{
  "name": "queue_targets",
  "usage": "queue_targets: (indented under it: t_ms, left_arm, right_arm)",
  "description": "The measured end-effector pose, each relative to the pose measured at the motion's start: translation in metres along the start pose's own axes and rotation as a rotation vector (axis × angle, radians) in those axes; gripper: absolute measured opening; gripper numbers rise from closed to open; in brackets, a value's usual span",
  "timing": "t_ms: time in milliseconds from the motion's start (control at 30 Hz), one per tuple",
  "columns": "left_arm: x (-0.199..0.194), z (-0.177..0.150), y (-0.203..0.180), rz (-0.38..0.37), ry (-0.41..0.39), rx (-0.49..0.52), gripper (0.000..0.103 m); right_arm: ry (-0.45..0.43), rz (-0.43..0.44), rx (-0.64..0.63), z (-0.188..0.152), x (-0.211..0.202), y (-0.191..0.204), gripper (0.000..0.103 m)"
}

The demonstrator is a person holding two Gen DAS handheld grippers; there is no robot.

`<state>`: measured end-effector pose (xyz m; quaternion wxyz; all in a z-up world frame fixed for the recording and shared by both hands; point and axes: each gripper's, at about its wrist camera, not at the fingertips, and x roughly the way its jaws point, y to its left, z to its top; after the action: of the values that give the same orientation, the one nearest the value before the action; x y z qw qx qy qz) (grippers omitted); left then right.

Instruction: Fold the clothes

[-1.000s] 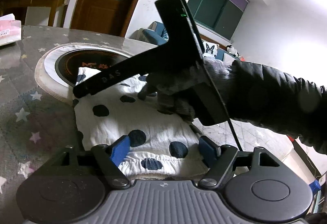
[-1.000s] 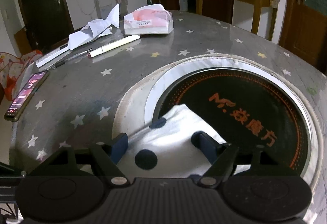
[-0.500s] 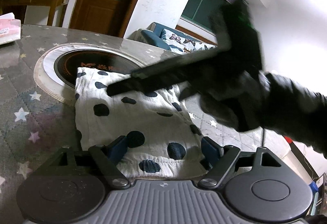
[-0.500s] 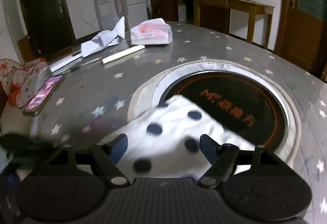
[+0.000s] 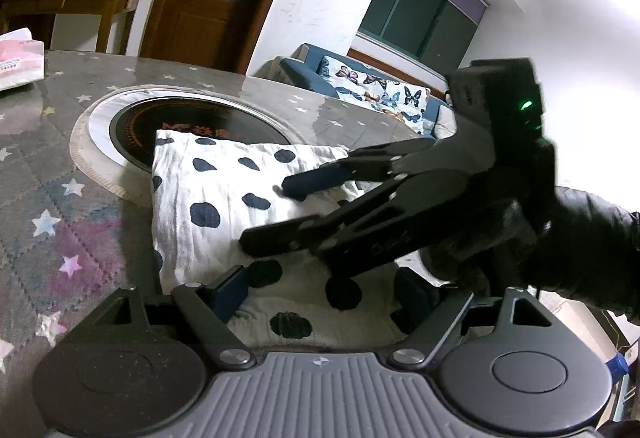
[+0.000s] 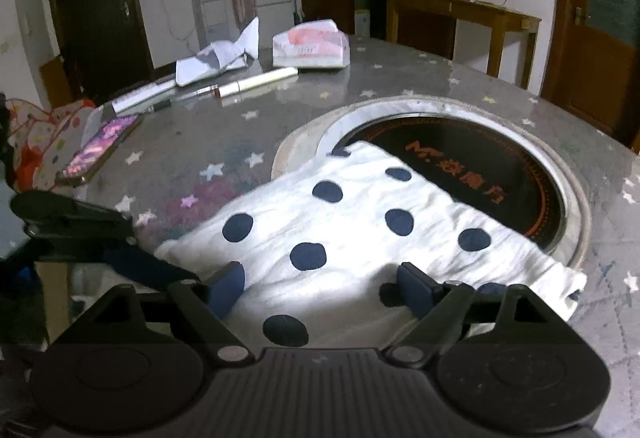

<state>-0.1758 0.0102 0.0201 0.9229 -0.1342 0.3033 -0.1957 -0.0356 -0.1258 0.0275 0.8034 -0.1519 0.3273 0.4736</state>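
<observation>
A folded white cloth with dark blue dots (image 5: 224,198) lies flat on the star-patterned table, its far corner over the round black cooktop (image 5: 192,118). My left gripper (image 5: 320,296) is open, low over the cloth's near hem, and its pads do not press on it. My right gripper (image 5: 280,214) reaches in from the right over the cloth, held by a dark-sleeved hand. Its jaws are opening and nothing is pinched. In the right wrist view the right gripper (image 6: 322,288) hovers over the cloth (image 6: 340,222), and one of the left gripper's fingers (image 6: 136,266) shows at the cloth's left edge.
A tissue box (image 6: 310,46), crumpled paper (image 6: 216,60), a white pen (image 6: 260,82) and a phone (image 6: 100,148) lie on the table's far left side. The cooktop (image 6: 480,142) is sunk into the table (image 6: 192,142). A blue sofa (image 5: 360,78) stands beyond the table.
My right gripper drew back from the cloth's far corner on the cooktop towards the near side and widened. The cloth lies flat and uncovered. My left gripper stayed put.
</observation>
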Motion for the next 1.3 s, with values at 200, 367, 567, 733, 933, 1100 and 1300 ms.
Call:
queue_targets:
  t_ms: [200, 367, 567, 733, 933, 1100, 1300]
  left_arm:
    - [0.000, -0.001, 0.000, -0.003, -0.003, 0.002, 0.083]
    - [-0.001, -0.002, 0.000, 0.002, -0.003, 0.005, 0.084]
    - [-0.002, -0.003, -0.001, 0.010, -0.006, 0.007, 0.084]
    - [0.000, -0.004, -0.004, 0.022, -0.003, 0.033, 0.084]
    - [-0.009, -0.004, -0.005, 0.034, -0.008, 0.041, 0.084]
    - [-0.019, -0.008, -0.006, 0.053, -0.012, 0.044, 0.088]
    - [-0.026, -0.016, 0.001, 0.088, 0.013, 0.019, 0.089]
  right_arm:
    - [-0.002, -0.029, 0.033, -0.011, -0.011, -0.005, 0.085]
    - [-0.009, -0.038, 0.056, -0.018, -0.005, -0.007, 0.086]
    - [-0.051, -0.048, 0.076, -0.020, -0.025, -0.008, 0.086]
    - [-0.043, -0.065, 0.132, -0.035, -0.027, -0.015, 0.086]
    - [-0.094, -0.080, 0.132, -0.036, -0.042, -0.014, 0.086]
    - [-0.106, -0.076, 0.135, -0.041, -0.043, -0.011, 0.086]
    - [-0.098, -0.095, 0.154, -0.052, -0.040, -0.010, 0.086]
